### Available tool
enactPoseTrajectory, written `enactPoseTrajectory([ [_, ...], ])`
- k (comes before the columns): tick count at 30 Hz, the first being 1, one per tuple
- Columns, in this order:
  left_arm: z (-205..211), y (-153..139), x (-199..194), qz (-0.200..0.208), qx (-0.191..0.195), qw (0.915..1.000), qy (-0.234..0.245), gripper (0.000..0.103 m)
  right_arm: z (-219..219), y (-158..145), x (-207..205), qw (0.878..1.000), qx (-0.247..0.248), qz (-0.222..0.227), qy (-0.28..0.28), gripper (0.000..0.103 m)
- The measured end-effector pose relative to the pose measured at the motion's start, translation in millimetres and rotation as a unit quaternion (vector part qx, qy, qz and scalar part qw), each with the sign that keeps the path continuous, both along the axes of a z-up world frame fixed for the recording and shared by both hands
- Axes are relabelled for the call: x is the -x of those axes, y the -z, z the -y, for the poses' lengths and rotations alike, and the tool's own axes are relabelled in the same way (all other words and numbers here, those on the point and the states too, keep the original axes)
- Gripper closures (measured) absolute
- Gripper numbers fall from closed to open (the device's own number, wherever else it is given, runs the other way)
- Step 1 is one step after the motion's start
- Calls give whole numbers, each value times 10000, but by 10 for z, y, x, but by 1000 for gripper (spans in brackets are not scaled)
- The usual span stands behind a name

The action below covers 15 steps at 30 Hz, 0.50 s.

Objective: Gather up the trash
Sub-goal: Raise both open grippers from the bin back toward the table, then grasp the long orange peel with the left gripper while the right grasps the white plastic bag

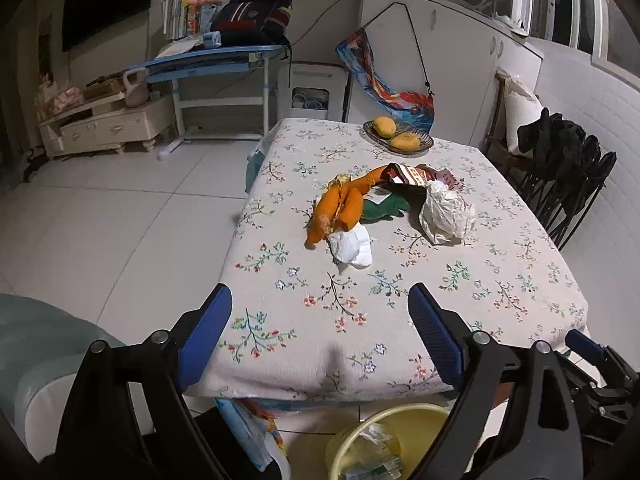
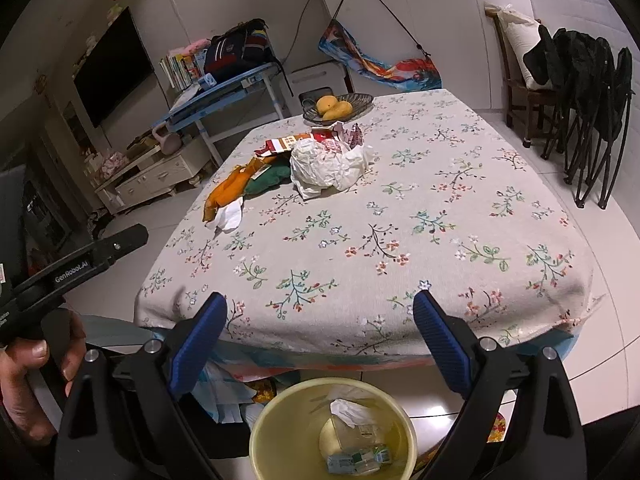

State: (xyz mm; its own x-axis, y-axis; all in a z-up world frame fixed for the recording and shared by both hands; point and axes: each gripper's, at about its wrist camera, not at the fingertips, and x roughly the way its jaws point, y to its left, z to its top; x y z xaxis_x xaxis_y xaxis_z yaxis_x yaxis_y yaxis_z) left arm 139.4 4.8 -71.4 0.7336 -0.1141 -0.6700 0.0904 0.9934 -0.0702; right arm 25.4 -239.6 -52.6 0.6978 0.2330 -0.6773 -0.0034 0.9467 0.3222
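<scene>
Both hand-held grippers (image 1: pixel 320 336) (image 2: pixel 320 344) spread-fingered above bin (image 2: pixel 332 432)

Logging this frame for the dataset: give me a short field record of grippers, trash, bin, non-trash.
left gripper: open, empty, over near table edge
right gripper: open, empty, over near table edge
trash pile: orange peels, white tissue, crumpled white bag, red-brown wrapper, mid-table
yellow bin: on floor below near edge, already holds some trash
non-trash: basket of mangoes, far end
</scene>
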Motion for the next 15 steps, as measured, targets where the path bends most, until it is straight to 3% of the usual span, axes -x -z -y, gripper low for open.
enactPoseTrajectory([
  [15, -119, -8, -523, -233, -11, 9997, -124, 14, -64, -166, -498, 9986, 319, 146, -389, 12],
])
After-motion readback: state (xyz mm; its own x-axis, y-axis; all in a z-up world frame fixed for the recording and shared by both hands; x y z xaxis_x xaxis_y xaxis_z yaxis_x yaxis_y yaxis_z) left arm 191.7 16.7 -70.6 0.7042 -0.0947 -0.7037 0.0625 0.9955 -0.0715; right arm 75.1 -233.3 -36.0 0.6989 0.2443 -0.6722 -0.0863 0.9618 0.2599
